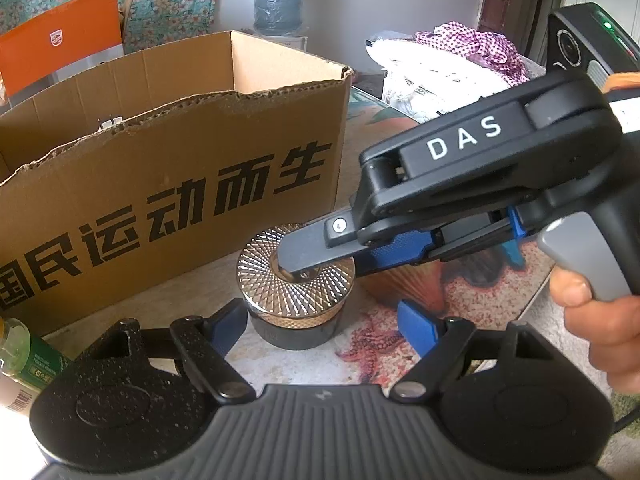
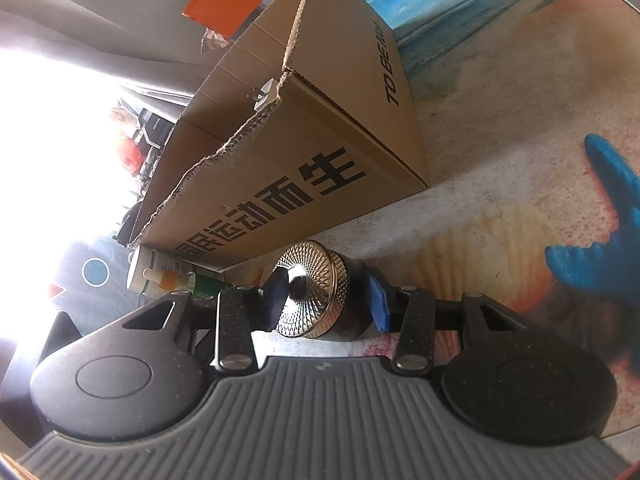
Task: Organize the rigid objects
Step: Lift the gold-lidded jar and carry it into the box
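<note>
Jar [image 1: 295, 292] stands on the table [image 1: 500, 280] just in front of the box [image 1: 168, 184], not yet packed; right gripper [image 2: 326, 294] straddles it top and bottom, jaws opening, whether the pads touch I cannot tell. Left gripper [image 1: 320, 326] hangs apart, empty, beside the jar; a charger [image 2: 265, 94] already sits in the box, bottle [image 2: 176, 280] near the box still out.

A water jug [image 1: 279, 0] and heaped cloths [image 1: 452, 64] sit beyond the beach-print table cover [image 2: 500, 128].

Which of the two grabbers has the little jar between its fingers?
The right gripper: its fingers straddle the gold-lidded jar. The left gripper hangs open, nothing between its fingers.
</note>
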{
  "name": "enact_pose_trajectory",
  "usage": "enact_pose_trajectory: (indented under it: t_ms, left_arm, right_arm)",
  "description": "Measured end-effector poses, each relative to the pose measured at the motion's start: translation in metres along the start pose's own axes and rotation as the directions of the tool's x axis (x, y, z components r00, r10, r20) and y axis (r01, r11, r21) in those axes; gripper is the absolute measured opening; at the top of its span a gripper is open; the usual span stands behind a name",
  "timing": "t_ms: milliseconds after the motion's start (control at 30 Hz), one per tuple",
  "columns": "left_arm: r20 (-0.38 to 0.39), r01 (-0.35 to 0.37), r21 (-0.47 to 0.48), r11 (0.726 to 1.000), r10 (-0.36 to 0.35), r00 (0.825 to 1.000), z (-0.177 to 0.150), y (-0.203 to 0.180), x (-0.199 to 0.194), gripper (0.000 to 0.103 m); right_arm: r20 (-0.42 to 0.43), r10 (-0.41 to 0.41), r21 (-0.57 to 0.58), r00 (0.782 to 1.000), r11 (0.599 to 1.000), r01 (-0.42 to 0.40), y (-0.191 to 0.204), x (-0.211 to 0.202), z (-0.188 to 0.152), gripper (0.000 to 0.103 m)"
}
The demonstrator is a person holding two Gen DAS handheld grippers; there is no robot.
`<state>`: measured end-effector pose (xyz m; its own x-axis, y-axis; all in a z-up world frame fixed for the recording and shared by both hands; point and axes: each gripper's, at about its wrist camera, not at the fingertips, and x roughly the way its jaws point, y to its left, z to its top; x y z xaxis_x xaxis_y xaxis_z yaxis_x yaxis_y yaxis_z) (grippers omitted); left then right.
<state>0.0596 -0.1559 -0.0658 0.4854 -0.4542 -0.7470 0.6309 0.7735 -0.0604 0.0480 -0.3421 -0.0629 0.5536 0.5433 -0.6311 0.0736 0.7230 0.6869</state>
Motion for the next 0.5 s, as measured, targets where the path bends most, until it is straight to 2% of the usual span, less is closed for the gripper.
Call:
enact_pose_trajectory:
  t_ms: [167, 500]
  left_arm:
    - [0.007, -0.001, 0.004, 1.0, 0.001, 1.0, -0.0006, 0.0015, -0.0008, 0.078]
    - [0.019, -0.048, 0.036, 0.998, 0.047, 0.999, -0.0002, 0.0022, 0.0024, 0.072]
  right_arm:
    - [0.0, -0.002, -0.001, 1.0, 1.0, 0.002, 0.0, -0.0002, -0.0001, 0.042]
    - [0.017, 0.001, 0.03, 1.0, 1.0, -0.002, -0.0067, -0.0077, 0.0016, 0.042]
